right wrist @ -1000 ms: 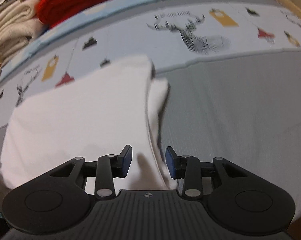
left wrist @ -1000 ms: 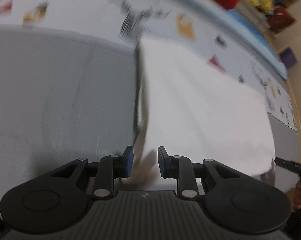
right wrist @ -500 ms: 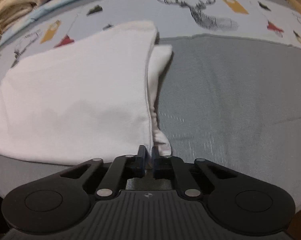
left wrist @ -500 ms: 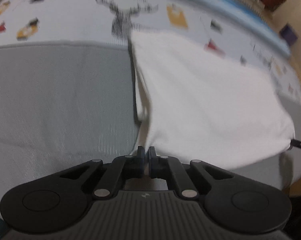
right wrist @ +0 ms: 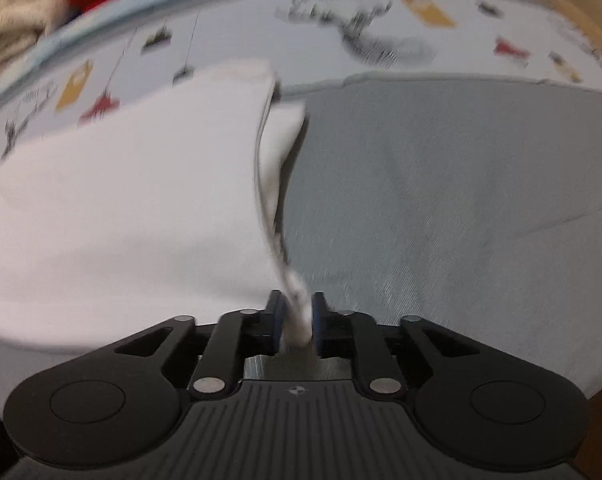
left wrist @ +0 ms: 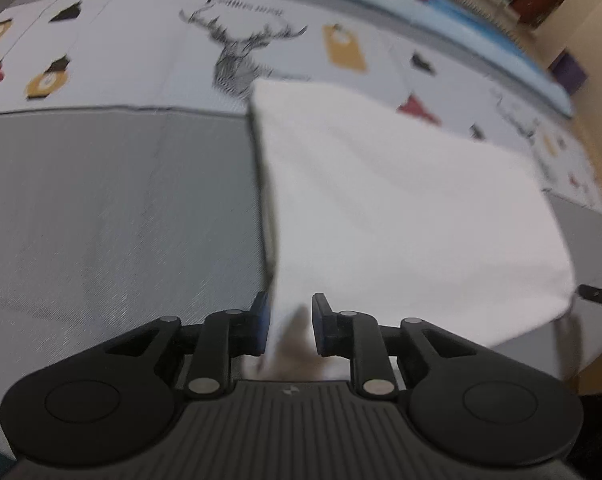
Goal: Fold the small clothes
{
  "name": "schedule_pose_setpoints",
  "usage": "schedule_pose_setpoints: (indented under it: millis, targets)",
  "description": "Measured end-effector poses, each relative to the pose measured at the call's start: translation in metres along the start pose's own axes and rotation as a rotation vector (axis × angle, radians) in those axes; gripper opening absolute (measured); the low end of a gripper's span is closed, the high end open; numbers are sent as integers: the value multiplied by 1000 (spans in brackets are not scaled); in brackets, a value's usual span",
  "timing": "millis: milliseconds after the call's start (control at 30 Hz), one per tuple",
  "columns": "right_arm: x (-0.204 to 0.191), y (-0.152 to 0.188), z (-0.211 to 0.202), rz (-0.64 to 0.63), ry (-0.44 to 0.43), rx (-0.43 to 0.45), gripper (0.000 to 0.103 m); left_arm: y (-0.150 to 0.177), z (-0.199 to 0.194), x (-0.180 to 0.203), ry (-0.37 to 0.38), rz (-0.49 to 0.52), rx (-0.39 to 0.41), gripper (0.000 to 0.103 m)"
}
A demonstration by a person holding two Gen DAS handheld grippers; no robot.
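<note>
My left gripper stands with its fingers spread apart, and the near left corner of the white garment hangs loose in the gap between them; the cloth brushes the inner face of the left finger, though with the blur I cannot tell whether it truly touches. The garment is folded flat and lies across the grey blanket, its far edge reaching onto the printed sheet just beside the deer drawing. Beyond the garment's right corner a black tip of my other tool shows.

My right gripper has its fingers drawn narrow, pinching a bunched corner of the white garment between the blue pads. From that pinch the cloth spreads away to the left of the gripper, with an inner layer peeking out along its right edge. To the right of the garment lies bare grey blanket, and behind it the printed sheet.
</note>
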State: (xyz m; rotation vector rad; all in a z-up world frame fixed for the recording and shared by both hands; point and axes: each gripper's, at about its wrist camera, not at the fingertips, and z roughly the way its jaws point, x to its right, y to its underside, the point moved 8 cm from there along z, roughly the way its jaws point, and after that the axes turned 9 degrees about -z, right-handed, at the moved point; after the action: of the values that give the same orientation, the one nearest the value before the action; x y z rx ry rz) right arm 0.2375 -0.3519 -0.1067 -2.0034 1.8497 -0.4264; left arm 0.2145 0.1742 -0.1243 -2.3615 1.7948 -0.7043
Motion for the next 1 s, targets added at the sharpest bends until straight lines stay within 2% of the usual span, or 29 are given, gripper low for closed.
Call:
schedule_pose_setpoints:
  millis: [100,167,233,333,367,533,667,800,900,1000]
  targets:
    - [-1,-3,2,10,-34,5,27,-1,0,22,70,38,15,23]
    - [-6,-3,10,-26,-19,-23,27,2,6,35,74,72,0,23]
    - [-9,3,19,-69,6,-72,27,8,17,38,34,105,-35,23]
    - [-8,17,36,-99,55,-170,28,25,42,27,-106,132,-145,26]
    - [-8,18,36,-100,56,-175,28,29,47,24,-132,134,-171,26]
    - [-10,8,22,-87,42,-94,29,9,29,24,-52,50,-79,34]
    - [-2,-9,-3,-40,59,39,33,-13,14,-1,7,-145,-9,40]
    - [9,-23,-19,15,99,145,37,-26,17,-23,12,-262,-12,46]
    - [15,-28,-19,40,88,161,37,-29,19,-30,27,-318,-41,52]
    - [18,-29,-18,42,87,161,37,-38,28,-26,44,-324,-58,53]
